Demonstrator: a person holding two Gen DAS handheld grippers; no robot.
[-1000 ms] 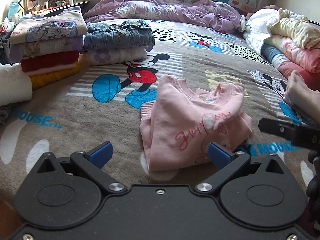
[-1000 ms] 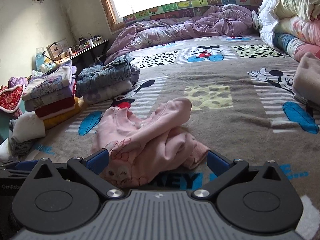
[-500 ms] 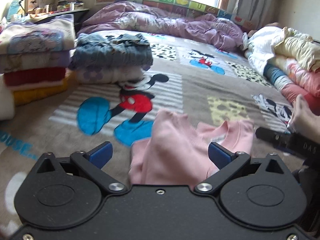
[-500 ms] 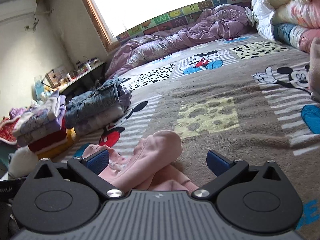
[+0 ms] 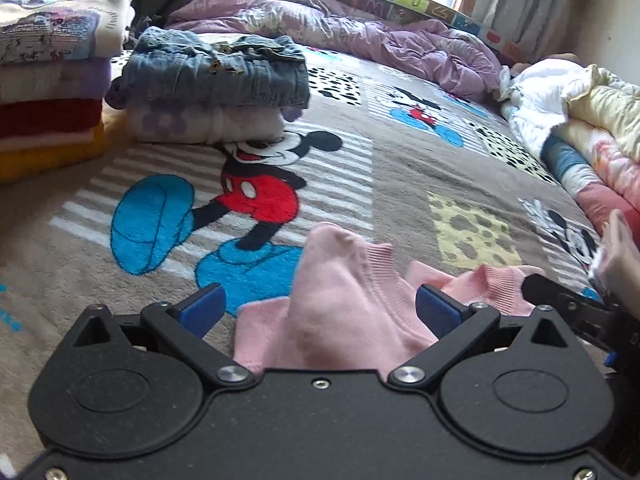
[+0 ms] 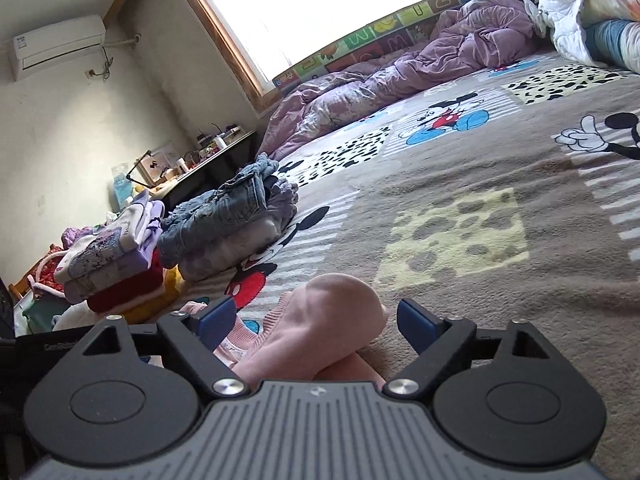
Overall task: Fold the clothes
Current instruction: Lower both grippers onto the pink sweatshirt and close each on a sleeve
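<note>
A pink sweatshirt (image 5: 340, 300) lies crumpled on the Mickey Mouse blanket (image 5: 400, 168). My left gripper (image 5: 318, 308) is open, low over the garment, with a raised shoulder fold between its blue fingertips. My right gripper (image 6: 316, 320) is open too, with a rounded pink fold (image 6: 336, 312) of the same sweatshirt between its fingers. The right gripper's black finger (image 5: 568, 312) shows at the right edge of the left wrist view. Neither gripper is closed on the cloth.
Folded jeans on a lilac garment (image 5: 216, 92) form one stack at the back left, beside a taller stack of folded tops (image 5: 52, 80). A purple duvet (image 5: 360, 40) lies at the far end. Rolled quilts (image 5: 592, 136) line the right side.
Both grippers have come down and forward onto the pink sweatshirt. It now fills the space between each pair of fingers. The jaws have stayed open.
</note>
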